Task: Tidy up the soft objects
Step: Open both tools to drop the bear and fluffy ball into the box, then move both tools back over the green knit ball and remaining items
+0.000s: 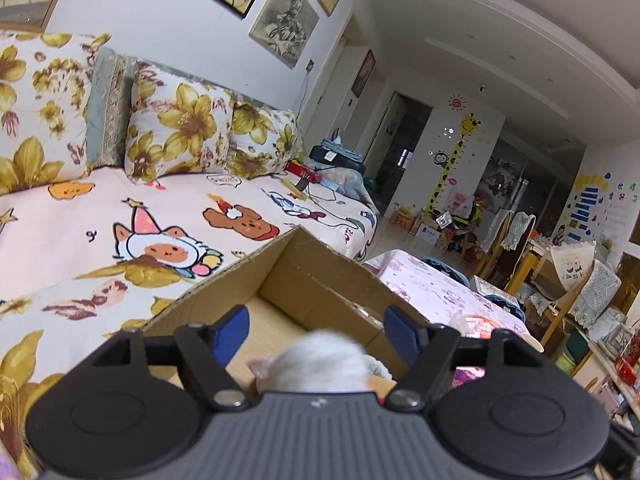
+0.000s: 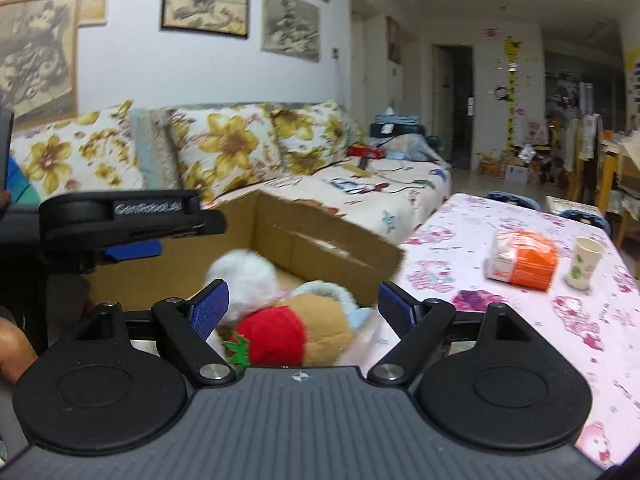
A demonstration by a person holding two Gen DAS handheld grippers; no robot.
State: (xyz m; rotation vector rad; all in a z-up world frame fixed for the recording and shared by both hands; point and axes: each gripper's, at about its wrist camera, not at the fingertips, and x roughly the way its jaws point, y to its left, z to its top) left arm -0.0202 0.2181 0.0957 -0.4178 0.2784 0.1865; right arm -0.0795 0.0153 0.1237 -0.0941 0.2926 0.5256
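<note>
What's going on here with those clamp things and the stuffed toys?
A person is tidying plush toys into a cardboard box with a gripper in each hand. The left gripper stands open over a white fluffy toy in the box. The right gripper is open too, near a bear in red.

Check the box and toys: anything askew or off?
The brown plush with a red part lies tipped over the cardboard box near edge, not fully inside. The white fluffy toy sits inside. The box's flap edges look ragged. Nothing spilled.
</note>
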